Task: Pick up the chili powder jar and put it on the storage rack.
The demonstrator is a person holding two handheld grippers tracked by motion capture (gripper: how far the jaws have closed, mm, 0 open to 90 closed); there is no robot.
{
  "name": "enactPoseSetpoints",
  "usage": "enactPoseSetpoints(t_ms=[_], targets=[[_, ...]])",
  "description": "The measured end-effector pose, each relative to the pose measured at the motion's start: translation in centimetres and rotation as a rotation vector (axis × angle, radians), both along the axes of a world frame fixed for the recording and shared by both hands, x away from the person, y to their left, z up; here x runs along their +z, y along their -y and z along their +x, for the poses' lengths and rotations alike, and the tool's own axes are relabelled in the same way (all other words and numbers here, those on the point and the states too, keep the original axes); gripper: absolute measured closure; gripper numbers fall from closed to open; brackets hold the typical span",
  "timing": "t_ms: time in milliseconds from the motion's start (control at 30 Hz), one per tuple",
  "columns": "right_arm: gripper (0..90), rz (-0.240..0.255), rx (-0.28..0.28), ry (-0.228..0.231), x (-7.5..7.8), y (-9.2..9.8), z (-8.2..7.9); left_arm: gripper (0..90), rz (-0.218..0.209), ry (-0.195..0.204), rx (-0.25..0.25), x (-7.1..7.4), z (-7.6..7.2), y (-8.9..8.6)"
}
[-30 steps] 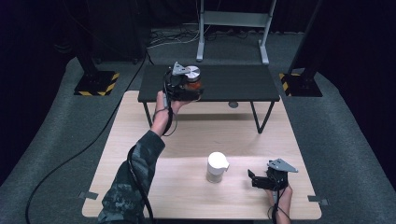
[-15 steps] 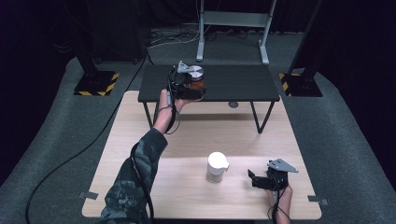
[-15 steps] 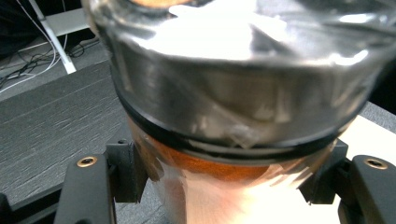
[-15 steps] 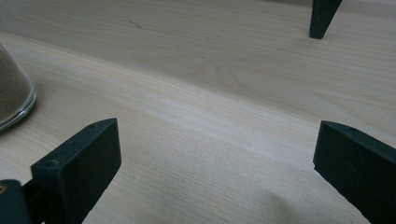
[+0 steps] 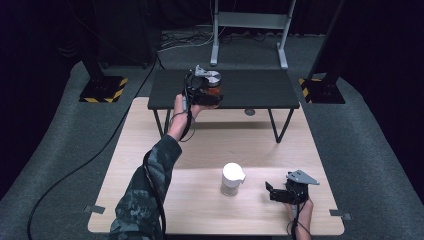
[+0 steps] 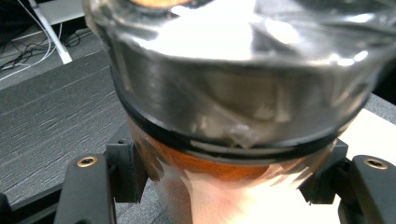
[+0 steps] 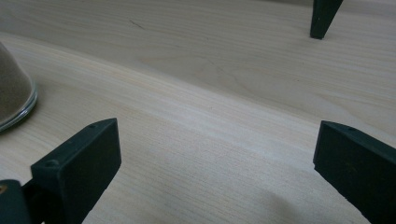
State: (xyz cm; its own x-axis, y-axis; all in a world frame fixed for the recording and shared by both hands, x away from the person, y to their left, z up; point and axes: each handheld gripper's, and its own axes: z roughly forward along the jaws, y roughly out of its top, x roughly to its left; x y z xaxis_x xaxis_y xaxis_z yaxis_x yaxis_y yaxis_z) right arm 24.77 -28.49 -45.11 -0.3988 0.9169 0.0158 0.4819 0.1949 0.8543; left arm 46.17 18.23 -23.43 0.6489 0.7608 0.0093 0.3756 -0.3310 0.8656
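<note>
The high view is taken from above the person's side, facing forward and down, far enough that the whole wooden table point(image 5: 200, 150) and the black side table point(image 5: 260, 90) are covered. The left gripper view is set right up against a glass jar point(image 6: 233, 93) with the black tabletop behind; the same jar point(image 5: 214, 86) is seen small in the high view. The right gripper view is aimed low and close along the wooden tabletop point(image 7: 210, 116), a white-lidded jar point(image 5: 232, 179) being shared at its left edge point(image 7: 14, 93).
</note>
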Motion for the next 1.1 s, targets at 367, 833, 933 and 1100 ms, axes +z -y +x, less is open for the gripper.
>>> enactPoseSetpoints(t_ms=[367, 833, 933, 1100], targets=[[0.0, -0.005, 0.0, -0.002, 0.0, -0.1, 0.0, 31.3, -0.018, -0.018, 0.005, 0.0, 0.9, -0.3], [0.0, -0.006, -0.001, -0.002, 0.0, -0.1, 0.0, 31.3, -0.02, -0.026, 0.011, 0.0, 1.5, -0.1], [0.0, -0.006, -0.001, -0.001, 0.0, -0.1, 0.0, 31.2, -0.021, -0.03, 0.012, 0.1, 1.6, 0.0], [0.0, -0.006, -0.001, -0.001, 0.0, -0.1, 0.0, 31.2, -0.017, -0.034, 0.013, 0.2, 1.7, 0.0]])
